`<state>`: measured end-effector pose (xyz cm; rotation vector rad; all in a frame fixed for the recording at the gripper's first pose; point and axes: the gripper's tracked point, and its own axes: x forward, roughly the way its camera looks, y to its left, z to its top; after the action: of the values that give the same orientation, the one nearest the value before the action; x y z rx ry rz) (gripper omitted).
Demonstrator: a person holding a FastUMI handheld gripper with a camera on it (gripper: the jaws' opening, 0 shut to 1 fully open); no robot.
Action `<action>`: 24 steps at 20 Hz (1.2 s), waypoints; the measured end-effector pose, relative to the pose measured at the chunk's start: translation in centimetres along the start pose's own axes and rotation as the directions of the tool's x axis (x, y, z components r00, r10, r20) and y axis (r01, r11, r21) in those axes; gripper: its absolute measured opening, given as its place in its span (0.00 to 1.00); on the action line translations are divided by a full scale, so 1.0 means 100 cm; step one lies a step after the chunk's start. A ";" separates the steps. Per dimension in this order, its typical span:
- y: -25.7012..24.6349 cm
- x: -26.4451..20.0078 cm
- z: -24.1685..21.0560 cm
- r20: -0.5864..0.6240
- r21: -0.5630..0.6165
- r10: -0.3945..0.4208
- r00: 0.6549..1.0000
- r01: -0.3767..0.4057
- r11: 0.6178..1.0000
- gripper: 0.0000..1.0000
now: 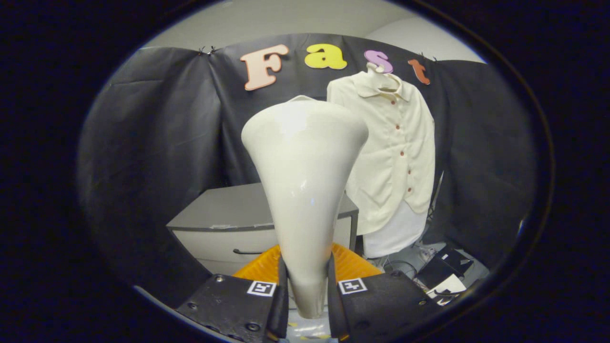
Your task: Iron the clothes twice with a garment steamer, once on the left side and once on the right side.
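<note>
A white garment steamer (305,181) stands upright between my fingers, its wide head rising high above them. My gripper (307,290) is shut on the steamer's narrow handle, both fingers pressing its sides. Beyond the steamer and to its right, a cream button-up shirt (395,147) hangs on a hanger against the black cloth wall. The steamer's head covers a bit of the shirt's left edge. The shirt is well ahead of the steamer, not touching it.
A grey drawer cabinet (224,224) stands behind the steamer, low and to the left. An orange object (355,267) lies just beyond my fingers. Cables and black boxes (443,271) clutter the floor under the shirt.
</note>
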<state>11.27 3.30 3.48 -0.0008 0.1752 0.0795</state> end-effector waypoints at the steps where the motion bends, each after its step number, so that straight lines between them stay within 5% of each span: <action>1: 0.003 -0.003 0.005 0.022 0.005 0.008 1.000 -0.008 1.000 0.34; 10: 0.002 -0.038 0.018 0.170 0.034 0.049 0.984 -0.055 0.998 0.33; 24: -0.001 -0.073 -0.006 0.154 0.012 0.057 0.986 -0.060 0.998 0.33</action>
<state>3.98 2.65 4.16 0.0267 0.0217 0.1361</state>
